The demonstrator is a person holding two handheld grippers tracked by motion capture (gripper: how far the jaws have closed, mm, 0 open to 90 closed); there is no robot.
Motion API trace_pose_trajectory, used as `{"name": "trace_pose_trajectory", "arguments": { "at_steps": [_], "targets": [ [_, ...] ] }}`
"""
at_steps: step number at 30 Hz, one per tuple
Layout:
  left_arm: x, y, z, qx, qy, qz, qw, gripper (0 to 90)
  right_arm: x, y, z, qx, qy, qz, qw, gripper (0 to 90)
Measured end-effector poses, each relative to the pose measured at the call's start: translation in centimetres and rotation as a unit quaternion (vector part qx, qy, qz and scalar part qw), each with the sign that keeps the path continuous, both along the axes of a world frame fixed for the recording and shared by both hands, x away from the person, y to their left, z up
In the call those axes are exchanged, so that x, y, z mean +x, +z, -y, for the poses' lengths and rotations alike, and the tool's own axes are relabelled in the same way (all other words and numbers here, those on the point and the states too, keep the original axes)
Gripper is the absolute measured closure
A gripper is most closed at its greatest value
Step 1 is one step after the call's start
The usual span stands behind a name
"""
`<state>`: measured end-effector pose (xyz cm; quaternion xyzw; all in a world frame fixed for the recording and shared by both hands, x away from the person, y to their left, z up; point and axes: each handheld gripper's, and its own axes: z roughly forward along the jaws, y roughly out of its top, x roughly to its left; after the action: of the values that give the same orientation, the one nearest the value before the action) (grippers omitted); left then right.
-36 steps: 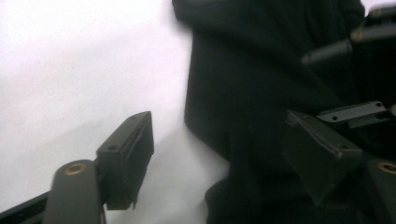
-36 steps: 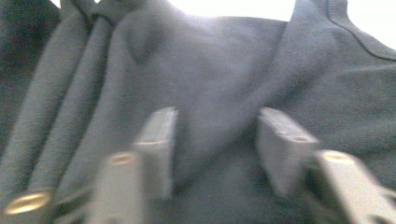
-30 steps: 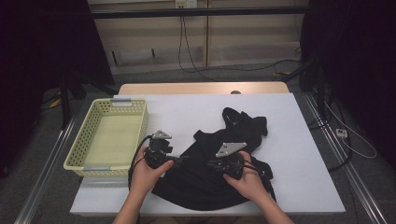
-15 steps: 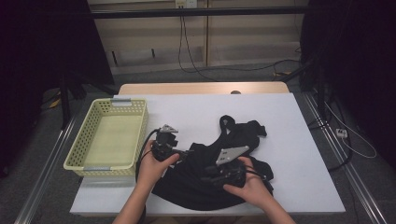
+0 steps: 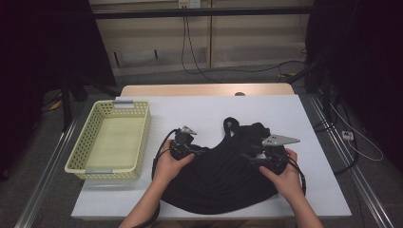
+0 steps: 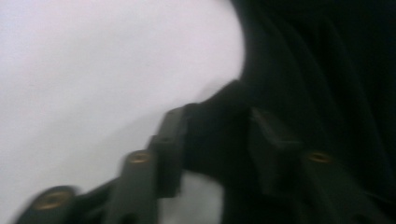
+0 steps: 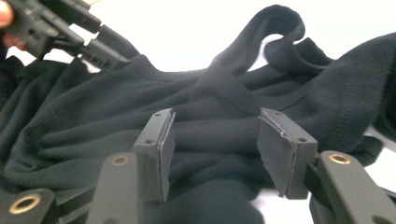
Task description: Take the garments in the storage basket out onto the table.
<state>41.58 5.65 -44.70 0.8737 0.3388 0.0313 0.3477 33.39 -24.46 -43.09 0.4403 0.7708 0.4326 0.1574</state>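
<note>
**Left tongs closing on garment edge, right tongs let go**

Table [image 5: 313, 190]: white top, under both tongs, same as before.

Garment [image 5: 223, 175]: black, crumpled, lies on the table between the two tongs and toward the person. A strap loop [image 5: 230, 124] sticks out on the far side, past the tongs. A second ago the cloth was bunched taller and narrower; now it is spread wider and flatter between the hands.

Basket [image 5: 114, 140]: yellow, well to the left of the left tongs, has not moved.

Left tongs [image 5: 190, 151]: at the garment's left edge. Jaws have just been closing, and in the left gripper view a fold of black cloth [image 6: 219, 135] sits between them. The view is blurred, so I can't tell whether the pads actually press on it. The hand has shifted slightly since the earlier frames.

Right tongs [image 5: 254, 159]: on the garment's right side, farther right than a second ago. Jaws have just been opening. In the right gripper view the pads [image 7: 164, 149] stand about half apart with cloth lying behind and below them, nothing pinched.
</note>
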Motion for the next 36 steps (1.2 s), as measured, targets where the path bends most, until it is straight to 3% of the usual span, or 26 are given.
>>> {"name": "trace_pose_trajectory", "arguments": {
  "at_steps": [3, 5, 7, 9, 11, 12, 14, 18, 20, 22, 25, 27, 31, 33, 34, 36],
  "targets": [
    [-0.4, 0.1, 0.1, -0.004, -0.006, -0.016, 0.9998, 80.8, 0.1, 0.0, 0.2, -0.004, -0.009, 0.006, 0.9999, 47.2],
    [-0.6, 0.4, 0.0, 0.005, 0.001, -0.015, 0.9999, 83.7, 0.1, 0.0, 0.3, -0.009, -0.01, 0.003, 0.9999, 47.0],
    [-0.6, 0.9, -0.9, 0.018, 0.029, 0.0, 0.9994, 84.6, 0.1, -0.1, 0.4, -0.016, -0.013, 0.005, 0.9998, 46.6],
    [-0.2, 1.9, -2.8, 0.0, 0.063, 0.002, 0.998, 84.8, 0.1, -0.2, 0.7, -0.017, -0.017, 0.004, 0.9997, 46.1],
    [-0.2, 3.0, -5.1, -0.018, 0.101, 0.012, 0.9946, 84.8, 0.1, -0.3, 1.1, -0.019, -0.024, 0.004, 0.9995, 45.9],
    [-0.3, 3.5, -6.0, -0.032, 0.113, 0.008, 0.993, 84.8, 0.1, -0.4, 1.3, -0.021, -0.026, 0.0, 0.9994, 45.4],
    [-0.5, 3.9, -7.0, -0.036, 0.132, 0.018, 0.9904, 84.8, 0.2, -0.7, 1.6, -0.02, -0.036, -0.006, 0.9991, 45.2],
    [-0.6, 3.9, -7.3, -0.029, 0.141, 0.023, 0.9893, 84.7, 0.6, -1.7, 0.7, -0.039, -0.028, -0.029, 0.9985, 46.1],
    [-0.6, 3.9, -7.1, -0.019, 0.135, 0.023, 0.9904, 84.7, 0.7, -2.1, 0.1, -0.056, -0.023, -0.039, 0.9974, 49.2],
    [-0.6, 4.0, -7.0, -0.015, 0.136, 0.027, 0.9902, 84.6, 0.7, -2.4, 0.0, -0.074, -0.019, -0.052, 0.9958, 57.0],
    [-0.7, 4.1, -7.2, -0.013, 0.143, 0.033, 0.9891, 84.6, 0.7, -2.3, 0.9, -0.055, -0.01, -0.066, 0.9963, 77.9],
    [-0.6, 4.1, -7.5, -0.015, 0.147, 0.032, 0.9885, 84.7, 0.5, -2.1, 1.5, -0.054, -0.007, -0.076, 0.9956, 83.6],
    [-0.6, 4.0, -8.0, -0.018, 0.148, 0.025, 0.9886, 84.6, -0.5, -1.2, 3.0, -0.095, -0.022, -0.083, 0.9917, 84.2],
    [-0.6, 3.9, -7.8, -0.016, 0.147, 0.026, 0.9887, 84.4, -0.8, -1.1, 3.7, -0.092, -0.024, -0.088, 0.9916, 82.9],
    [-0.6, 3.8, -7.6, -0.016, 0.147, 0.027, 0.9886, 84.3, -0.9, -1.1, 3.8, -0.087, -0.018, -0.084, 0.9925, 79.8],
    [-0.5, 3.5, -7.2, -0.012, 0.142, 0.024, 0.9896, 84.2, -1.0, -0.8, 3.6, -0.086, -0.008, -0.055, 0.9947, 65.0]
  ]
}}
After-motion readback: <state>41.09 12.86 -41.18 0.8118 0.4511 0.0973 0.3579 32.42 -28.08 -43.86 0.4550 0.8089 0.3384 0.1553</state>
